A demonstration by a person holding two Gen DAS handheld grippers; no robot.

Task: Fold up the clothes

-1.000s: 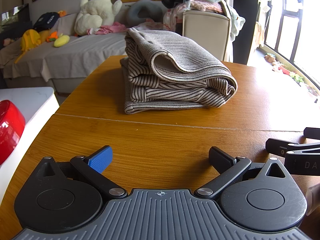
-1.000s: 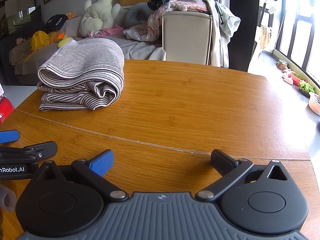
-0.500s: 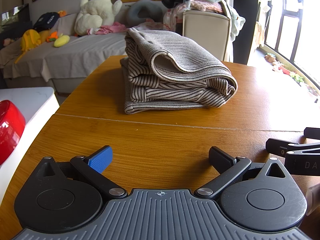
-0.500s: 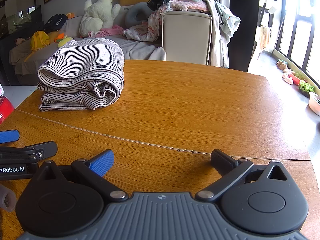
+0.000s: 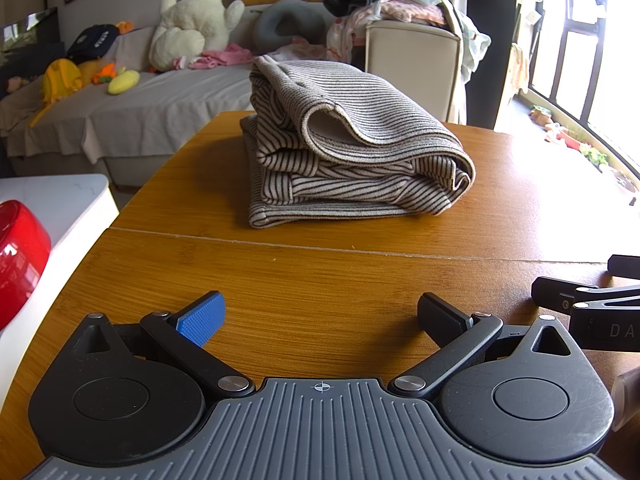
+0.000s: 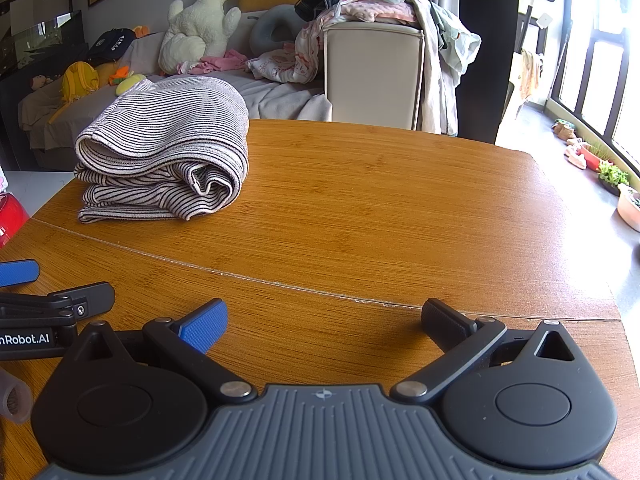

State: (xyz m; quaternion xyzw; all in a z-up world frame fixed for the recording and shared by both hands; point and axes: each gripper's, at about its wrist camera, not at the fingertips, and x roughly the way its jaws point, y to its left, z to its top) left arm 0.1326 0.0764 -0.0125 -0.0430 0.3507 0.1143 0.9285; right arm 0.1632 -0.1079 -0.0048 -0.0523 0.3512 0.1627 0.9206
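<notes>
A folded beige garment with dark stripes [image 5: 352, 148] lies in a thick stack on the wooden table [image 5: 320, 272], straight ahead in the left wrist view and at the far left [image 6: 164, 152] in the right wrist view. My left gripper [image 5: 320, 314] hovers low over the table's near part, open, nothing between its fingers. My right gripper [image 6: 322, 316] sits beside it to the right, also open and empty. Each gripper's fingers show at the edge of the other's view. Both are well short of the garment.
A pile of unfolded clothes [image 6: 372, 4] drapes over a beige chair back [image 6: 372, 72] behind the table. A sofa with plush toys [image 5: 196, 20] stands further back. A red object [image 5: 20, 256] rests on a white surface at the left. Windows are on the right.
</notes>
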